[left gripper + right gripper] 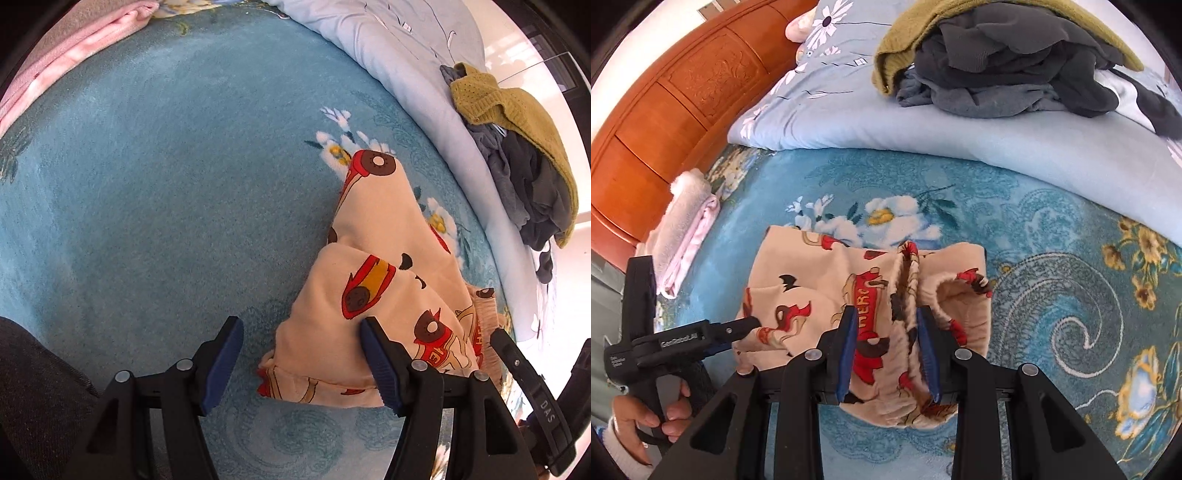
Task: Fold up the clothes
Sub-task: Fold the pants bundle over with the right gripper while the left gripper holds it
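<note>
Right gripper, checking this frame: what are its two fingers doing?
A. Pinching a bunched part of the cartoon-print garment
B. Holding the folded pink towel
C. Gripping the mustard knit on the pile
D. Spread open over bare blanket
A: in the right wrist view the right gripper has its blue pads closed on a gathered, elastic-looking edge of the cartoon-print garment, which lies on the blue floral blanket.

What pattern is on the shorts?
Peach shorts with red cartoon cars, clearest in the left wrist view.
</note>
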Demonstrator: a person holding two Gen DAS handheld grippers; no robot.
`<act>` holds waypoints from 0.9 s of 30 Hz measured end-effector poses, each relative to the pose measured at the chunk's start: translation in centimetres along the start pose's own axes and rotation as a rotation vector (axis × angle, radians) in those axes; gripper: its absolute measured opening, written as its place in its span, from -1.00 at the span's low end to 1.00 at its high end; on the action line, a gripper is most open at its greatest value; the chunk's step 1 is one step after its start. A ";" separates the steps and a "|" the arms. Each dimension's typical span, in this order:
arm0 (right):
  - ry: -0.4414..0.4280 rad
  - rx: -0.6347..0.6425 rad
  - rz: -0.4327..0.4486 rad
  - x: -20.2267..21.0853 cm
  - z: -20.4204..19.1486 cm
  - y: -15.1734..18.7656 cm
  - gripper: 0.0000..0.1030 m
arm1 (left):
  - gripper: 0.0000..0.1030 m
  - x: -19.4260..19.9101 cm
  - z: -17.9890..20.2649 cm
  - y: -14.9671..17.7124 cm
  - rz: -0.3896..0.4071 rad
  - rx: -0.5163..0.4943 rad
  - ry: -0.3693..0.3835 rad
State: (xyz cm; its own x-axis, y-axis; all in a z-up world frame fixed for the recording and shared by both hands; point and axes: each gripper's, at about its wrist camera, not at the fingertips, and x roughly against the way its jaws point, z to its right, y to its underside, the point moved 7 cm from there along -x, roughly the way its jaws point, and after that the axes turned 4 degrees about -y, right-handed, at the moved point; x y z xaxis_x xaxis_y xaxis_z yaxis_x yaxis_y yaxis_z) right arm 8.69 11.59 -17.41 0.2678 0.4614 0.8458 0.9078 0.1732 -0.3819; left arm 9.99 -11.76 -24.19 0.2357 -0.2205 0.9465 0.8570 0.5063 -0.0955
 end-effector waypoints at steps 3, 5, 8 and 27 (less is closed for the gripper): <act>-0.027 -0.039 -0.017 -1.0 0.6 -0.6 -0.35 | 0.35 0.0 -0.3 0.1 0.000 0.003 0.005; -0.037 -0.061 -0.040 -1.7 0.6 -0.3 -0.35 | 0.35 0.1 -0.4 -0.1 0.003 0.002 0.007; -0.040 -0.085 -0.060 -2.5 0.6 0.1 -0.45 | 0.35 0.2 -0.5 -0.3 0.006 0.005 0.009; 0.011 -0.072 0.045 0.4 3.1 0.1 -0.22 | 0.40 0.0 -0.8 -0.1 -0.008 -0.003 -0.005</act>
State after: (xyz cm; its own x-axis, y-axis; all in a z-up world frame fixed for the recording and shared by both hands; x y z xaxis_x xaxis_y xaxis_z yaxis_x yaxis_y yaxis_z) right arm 7.94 14.50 -18.28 0.3116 0.4576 0.8328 0.9157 0.0895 -0.3918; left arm 10.26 -12.44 -24.45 0.2265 -0.2205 0.9487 0.8604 0.5018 -0.0887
